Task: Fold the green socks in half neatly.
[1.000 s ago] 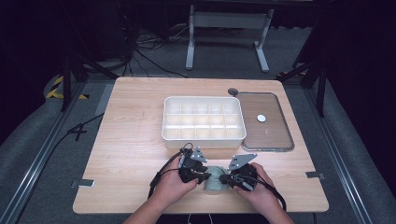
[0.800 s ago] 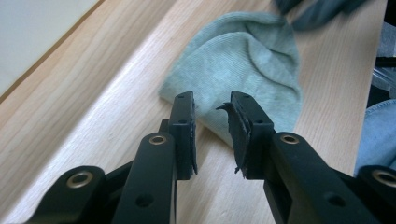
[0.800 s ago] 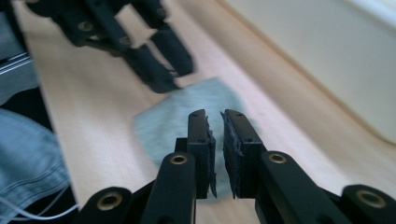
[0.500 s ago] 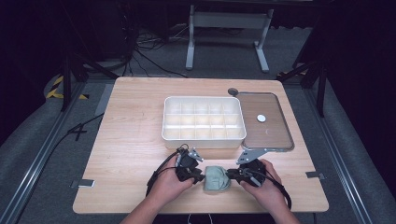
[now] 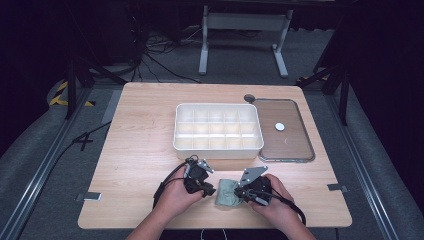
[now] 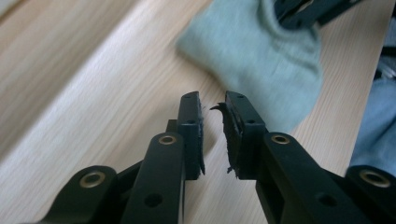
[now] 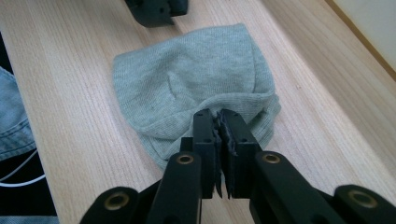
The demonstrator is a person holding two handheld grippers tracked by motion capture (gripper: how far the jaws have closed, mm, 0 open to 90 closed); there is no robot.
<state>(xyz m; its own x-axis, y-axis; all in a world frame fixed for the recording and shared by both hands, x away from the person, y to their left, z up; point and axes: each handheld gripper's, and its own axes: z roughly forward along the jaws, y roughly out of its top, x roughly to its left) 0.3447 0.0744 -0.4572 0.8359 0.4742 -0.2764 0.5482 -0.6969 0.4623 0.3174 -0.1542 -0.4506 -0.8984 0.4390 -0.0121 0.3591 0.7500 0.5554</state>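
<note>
Right gripper view: right gripper (image 7: 218, 122) pinches grey sock (image 7: 196, 79) on table (image 7: 70, 140)

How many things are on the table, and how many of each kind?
Grey-green cloth: 1
White divided tray: 1
Clear flat lid: 1
Handheld grippers: 2, left gripper and right gripper
Total: 5

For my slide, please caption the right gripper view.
Right gripper shut on folded grey-green knitted cloth on light wooden table.
</note>
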